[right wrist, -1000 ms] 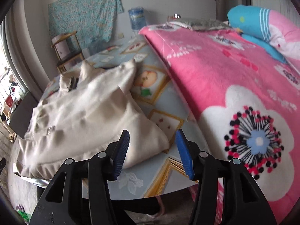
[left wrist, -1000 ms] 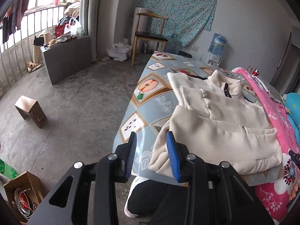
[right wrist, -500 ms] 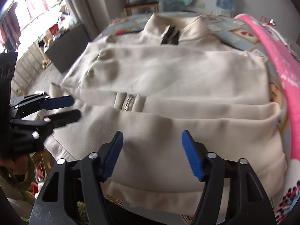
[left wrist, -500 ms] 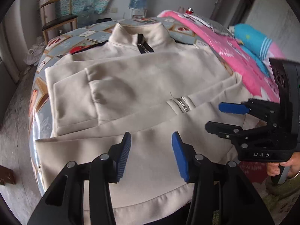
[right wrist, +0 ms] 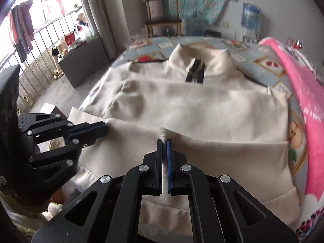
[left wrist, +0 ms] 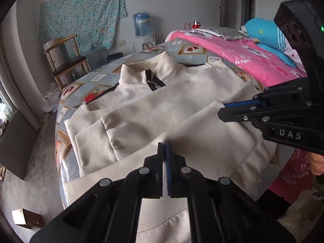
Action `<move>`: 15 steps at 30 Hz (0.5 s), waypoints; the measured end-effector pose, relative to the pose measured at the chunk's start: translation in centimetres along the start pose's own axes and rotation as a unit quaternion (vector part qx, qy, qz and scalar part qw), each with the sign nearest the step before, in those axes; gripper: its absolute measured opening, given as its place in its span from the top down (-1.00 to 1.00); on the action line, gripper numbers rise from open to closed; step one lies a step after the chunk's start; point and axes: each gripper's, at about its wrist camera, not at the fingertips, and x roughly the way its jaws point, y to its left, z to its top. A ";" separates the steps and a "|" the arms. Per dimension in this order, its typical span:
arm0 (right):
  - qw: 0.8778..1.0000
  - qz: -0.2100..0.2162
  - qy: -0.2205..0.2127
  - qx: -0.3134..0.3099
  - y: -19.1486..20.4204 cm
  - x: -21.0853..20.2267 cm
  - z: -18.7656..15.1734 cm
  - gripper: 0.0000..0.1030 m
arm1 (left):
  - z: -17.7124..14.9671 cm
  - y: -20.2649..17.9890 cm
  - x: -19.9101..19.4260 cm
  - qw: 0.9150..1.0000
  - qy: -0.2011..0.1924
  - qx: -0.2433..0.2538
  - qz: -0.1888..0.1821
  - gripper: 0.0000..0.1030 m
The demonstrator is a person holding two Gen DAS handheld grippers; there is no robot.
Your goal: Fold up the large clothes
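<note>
A cream zip-collar jacket (left wrist: 172, 109) lies face up on the bed, sleeves folded across the body, collar at the far end; it also fills the right wrist view (right wrist: 192, 105). My left gripper (left wrist: 164, 144) is shut on the jacket's lower part near the hem, pinching a ridge of cloth. My right gripper (right wrist: 164, 141) is shut on the same lower part, to the right of the left one. Each gripper shows in the other's view: the right one (left wrist: 222, 109) at the right, the left one (right wrist: 105, 127) at the left.
The bed has a blue patterned sheet (left wrist: 97, 77) and a pink floral quilt (left wrist: 243, 56) along its right side. A wooden chair (left wrist: 64, 60), a water dispenser (left wrist: 142, 26) and a grey cabinet (right wrist: 85, 60) stand beyond. A small box (left wrist: 26, 218) sits on the floor.
Both grippers were open above the jacket's lower part half a second ago. Now both have closed on the cloth near the hem, each raising a small ridge.
</note>
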 end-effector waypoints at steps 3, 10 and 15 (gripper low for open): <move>0.999 0.012 0.025 0.018 -0.9 3.7 -0.4 0.93 | -0.6 0.7 3.0 0.999 0.036 -0.012 0.003 0.95; 0.999 0.019 0.024 0.028 -1.7 4.7 -1.8 0.93 | -2.5 3.4 1.0 0.996 0.046 -0.070 -0.019 0.82; 1.000 0.024 -0.009 0.017 -1.4 2.8 -1.7 0.93 | -5.8 6.3 0.0 0.988 0.102 -0.111 0.015 0.81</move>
